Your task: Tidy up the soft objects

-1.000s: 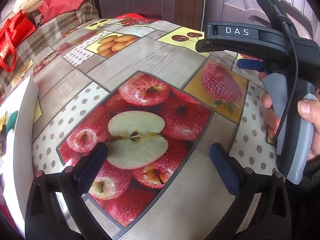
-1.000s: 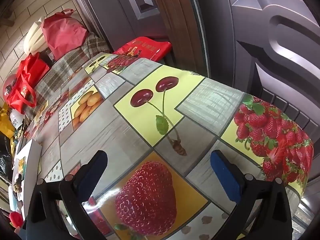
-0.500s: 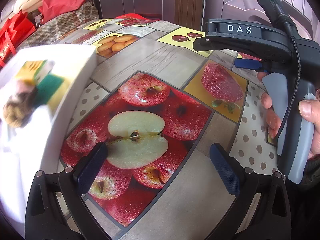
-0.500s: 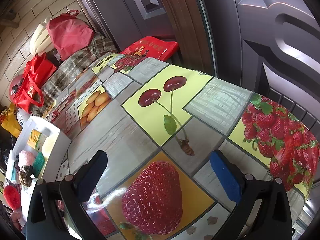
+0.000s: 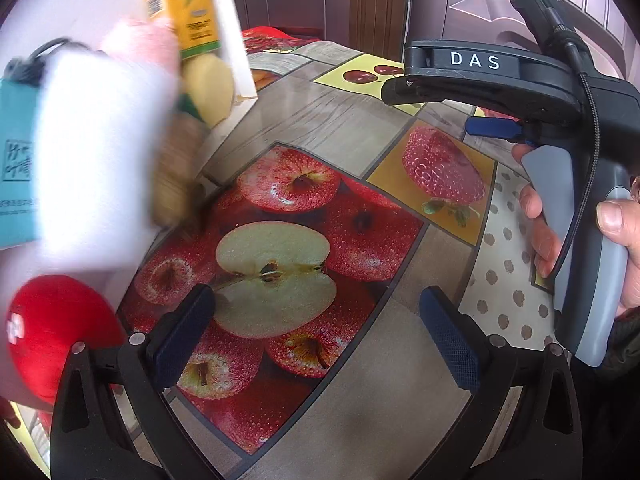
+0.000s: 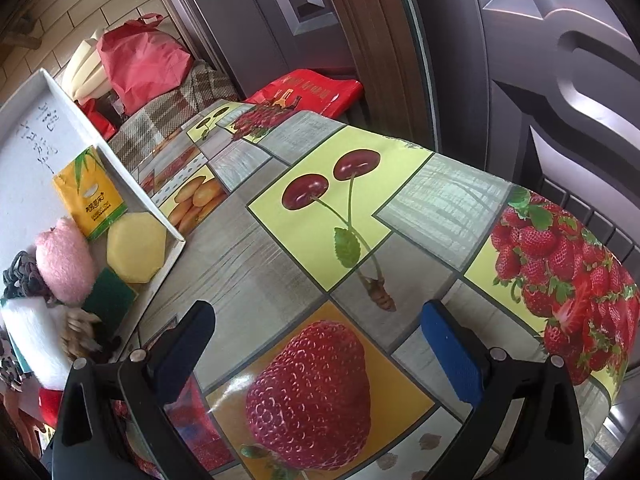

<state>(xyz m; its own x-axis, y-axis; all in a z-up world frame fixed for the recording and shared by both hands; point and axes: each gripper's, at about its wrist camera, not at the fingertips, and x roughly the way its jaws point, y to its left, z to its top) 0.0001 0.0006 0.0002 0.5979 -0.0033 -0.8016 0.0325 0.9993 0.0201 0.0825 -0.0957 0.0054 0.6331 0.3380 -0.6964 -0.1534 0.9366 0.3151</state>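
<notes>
A white tray [image 6: 120, 168] is tipped steeply at the table's left, and soft objects slide down it. In the right wrist view I see a yellow tissue pack [image 6: 90, 196], a yellow sponge [image 6: 136, 250], a pink fluffy toy [image 6: 66, 266], a green scouring pad [image 6: 110, 300] and a white cloth [image 6: 34, 340]. In the left wrist view the tray [image 5: 240, 60] is blurred, with the tissue pack [image 5: 188, 20], a red ball [image 5: 56, 336] and a teal pack [image 5: 16, 160]. My left gripper [image 5: 316, 332] is open over the apple print. My right gripper [image 6: 320, 350] is open and empty.
The table wears a fruit-print oilcloth [image 6: 360, 200]. A hand [image 5: 616, 232] holds the right gripper's handle [image 5: 576, 184] at the right of the left wrist view. Red bags [image 6: 144, 64] and a checked cloth lie beyond the table, with dark doors behind.
The white tray has swung in from the left and tipped up, and its objects are sliding toward the table. Both grippers have stayed open and nearly still.
</notes>
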